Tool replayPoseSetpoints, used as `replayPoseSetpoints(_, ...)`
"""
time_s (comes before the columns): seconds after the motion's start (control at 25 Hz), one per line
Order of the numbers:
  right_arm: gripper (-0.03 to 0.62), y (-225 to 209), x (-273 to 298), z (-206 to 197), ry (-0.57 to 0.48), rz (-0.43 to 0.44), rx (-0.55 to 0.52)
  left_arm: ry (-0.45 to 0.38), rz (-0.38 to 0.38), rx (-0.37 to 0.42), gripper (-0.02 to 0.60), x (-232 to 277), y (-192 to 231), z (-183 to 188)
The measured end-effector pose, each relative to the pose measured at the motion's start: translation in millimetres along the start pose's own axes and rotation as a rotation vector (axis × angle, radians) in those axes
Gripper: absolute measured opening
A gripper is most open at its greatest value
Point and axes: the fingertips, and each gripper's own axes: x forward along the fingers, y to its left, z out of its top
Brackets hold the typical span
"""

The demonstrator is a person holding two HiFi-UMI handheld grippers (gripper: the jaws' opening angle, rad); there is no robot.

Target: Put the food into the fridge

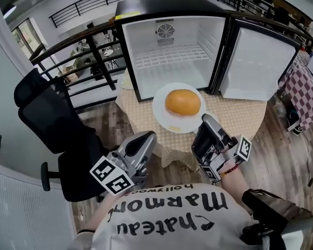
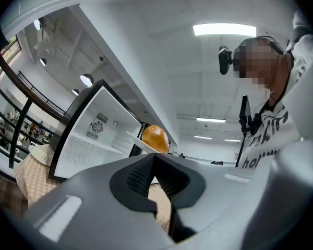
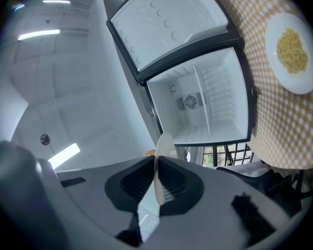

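Head view: a checkered tabletop (image 1: 240, 113) carries an open fridge (image 1: 167, 51). Before its mouth, the right hand-held gripper (image 1: 206, 121) holds a white plate (image 1: 164, 114) face up, with a bun (image 1: 182, 102) lying wider left to right. Left gripper view: the left hand-held gripper (image 2: 155, 163) has its jaws together, empty. Right gripper view: jaws clamped on the plate's rim, seen edge-on.

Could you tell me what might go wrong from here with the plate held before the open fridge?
1. The right gripper pinches the plate only at its near rim, while the left gripper is shut and empty, so the plate may tip and the loose bun roll off.
2. The plate looks wide against the fridge opening, so its rim might catch the frame or the shelf.
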Motion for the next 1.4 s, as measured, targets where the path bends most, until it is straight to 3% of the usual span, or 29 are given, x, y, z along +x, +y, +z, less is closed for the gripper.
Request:
replayPoseSetpoints(0.32,0.031,-23,8,17,-0.048,-0.015,0.010,0.028,0.017,-0.078,0.008,13,30,-10)
replayPoseSetpoints(0.48,0.031,-36,15,34,-0.078,-0.021,0.010,0.046,-0.018,-0.076,0.006,33,47,-12)
replayPoseSetpoints(0.96,0.031,-110,40,93,-0.171,-0.090,-0.008,0.218,-0.118,-0.066,0.006,107,128,-56)
replayPoseSetpoints(1.4,0.032,-190,49,142,-0.237,-0.225,-0.051,0.295,-0.191,-0.150,0.006,159,190,-109)
